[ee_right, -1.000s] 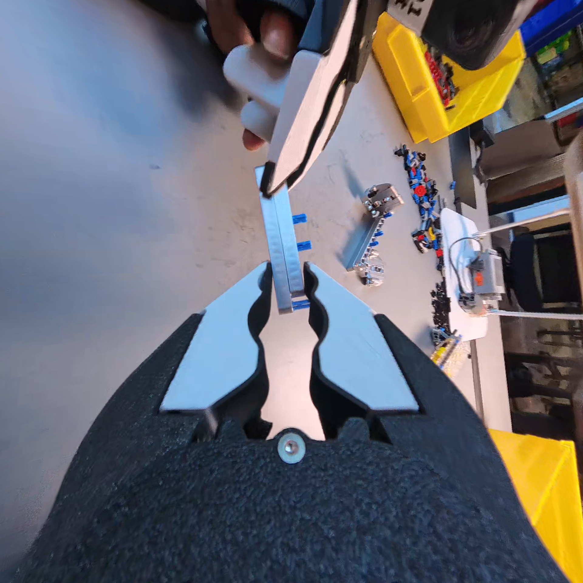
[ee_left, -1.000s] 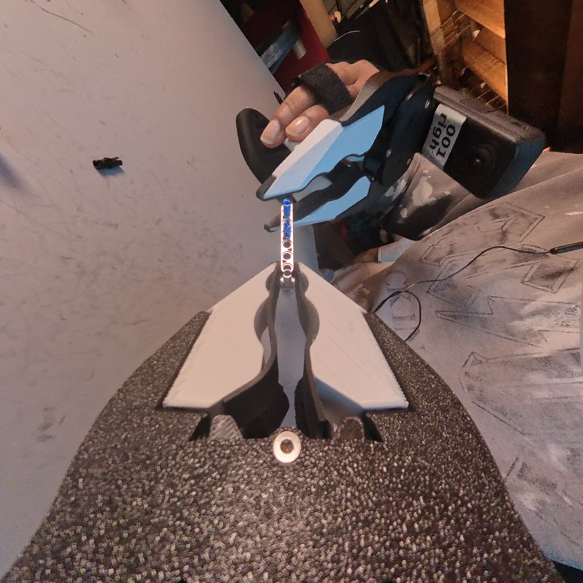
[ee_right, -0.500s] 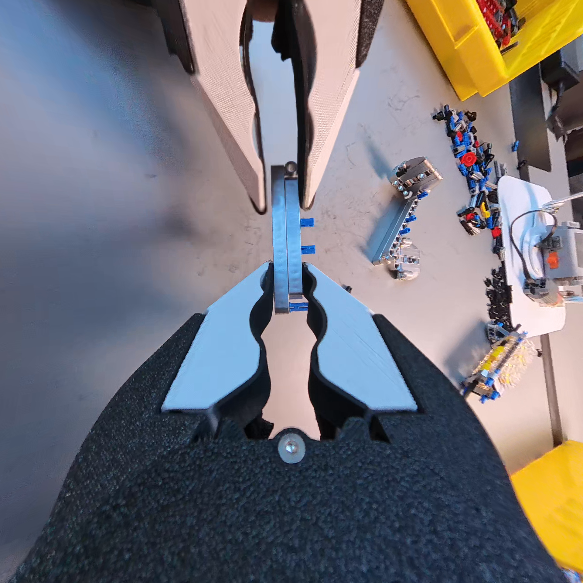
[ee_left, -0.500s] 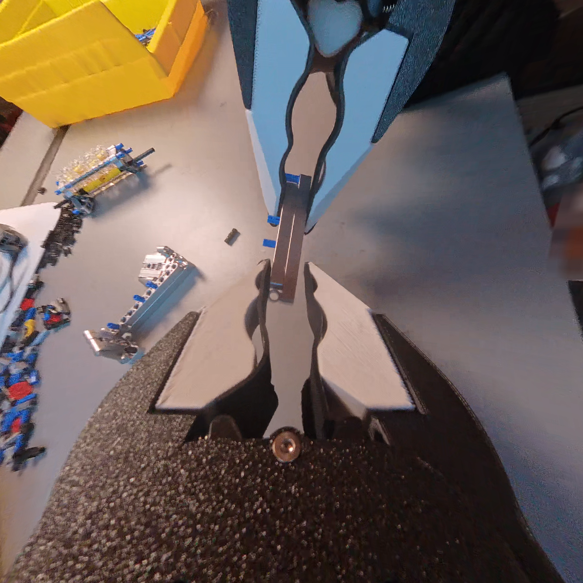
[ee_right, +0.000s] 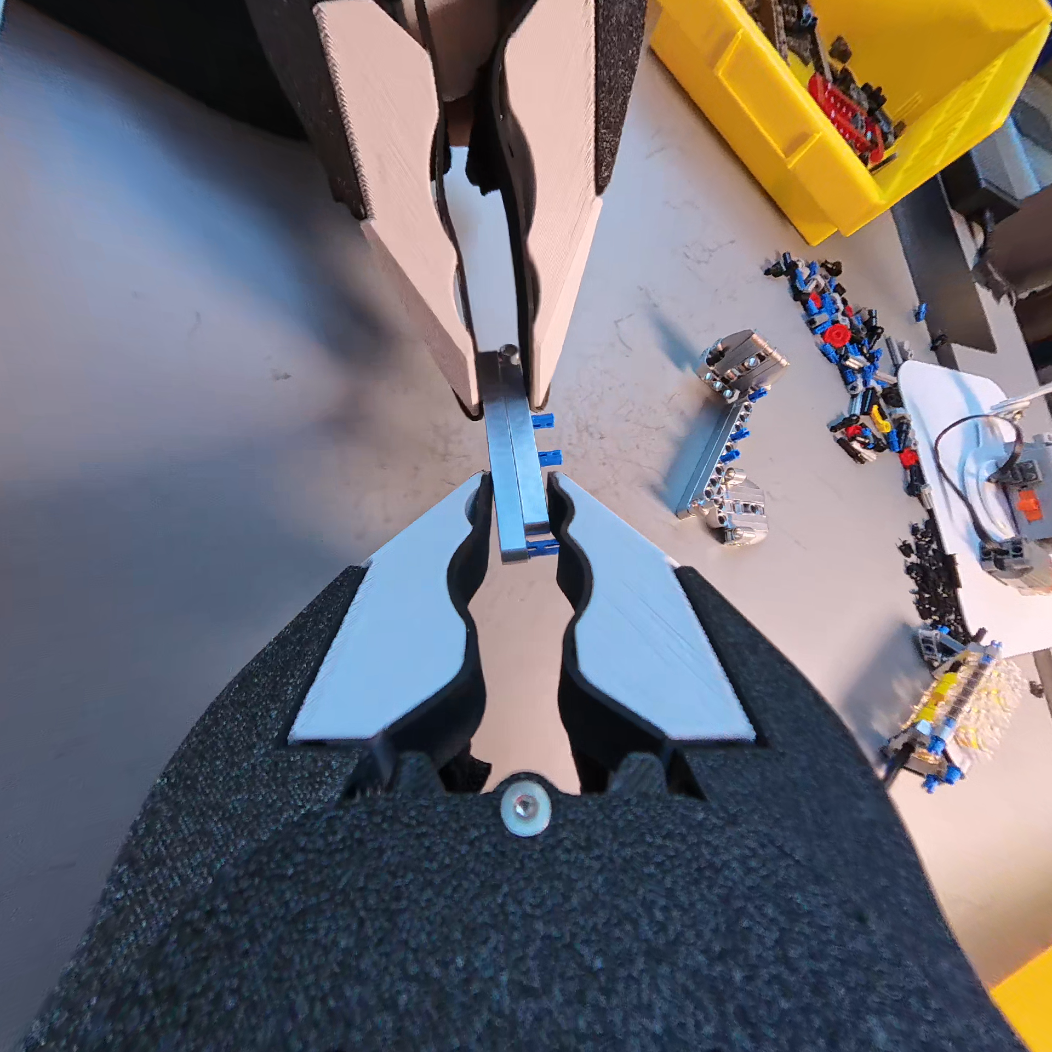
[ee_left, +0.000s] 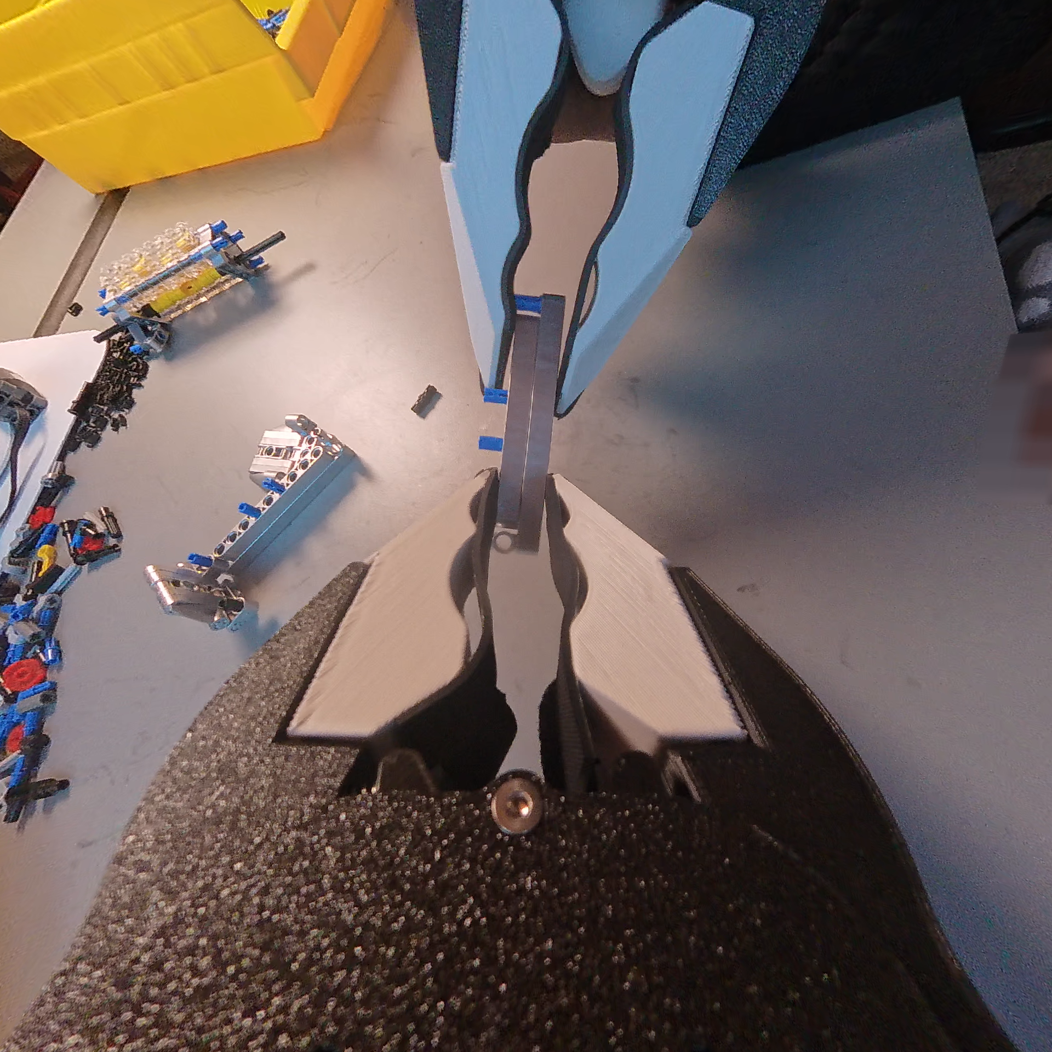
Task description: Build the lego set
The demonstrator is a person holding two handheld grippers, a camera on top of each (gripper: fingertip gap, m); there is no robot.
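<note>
A pair of long grey beams [ee_left: 526, 432] joined side by side, with blue pins [ee_left: 490, 443] sticking out of one side, is held in the air above the grey table [ee_left: 797, 398]. My left gripper [ee_left: 518, 495] is shut on one end of it. My right gripper [ee_right: 518, 484] is shut on the other end. The two grippers face each other tip to tip: the right gripper [ee_left: 529, 393] shows at the top of the left wrist view, the left gripper [ee_right: 501, 398] at the top of the right wrist view. The beams [ee_right: 515, 455] span the short gap between them.
On the table lie a second grey beam assembly with blue pins [ee_left: 267, 512], a small black piece [ee_left: 426, 401], a pile of loose blue, red and black parts [ee_right: 854, 353], a clear-and-yellow assembly [ee_left: 176, 273], a white sheet with a wired grey motor [ee_right: 1013, 506], and a yellow bin [ee_left: 171, 85]. The grippers are tip to tip, or close to it. The small black piece [ee_left: 426, 401] is about 7 centimetres from my right fingertips.
Both grippers have swung with the beams from pointing toward the person to lying level over the table. Both keep their hold; since half a second ago the pose has barely shifted.
</note>
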